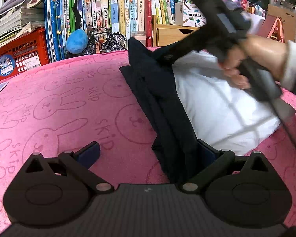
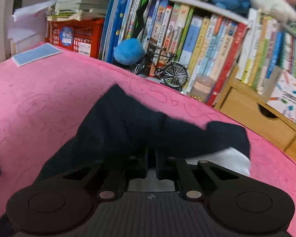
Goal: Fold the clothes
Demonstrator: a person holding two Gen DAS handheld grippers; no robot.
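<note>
Left edge: a red plastic lattice crate under stacked papers borders the pink rabbit-print towel cloth covering the work surface.
Open room: the cloth's left half lies bare, broad and flat.
Back edge: a row of upright books, a small black model bicycle and a round blue plush ball stand along it; a wooden drawer box sits farther right.
Left gripper: its fingers are spread wide, not pressing; the right one lies against the dark fabric.
Garment: a dark navy and white cloth garment lies right of centre, its navy part bunched in a long ridge, the white part smooth beside it.
Right gripper: its fingers are pinched together on a navy fold, with a person's hand on the handle.
</note>
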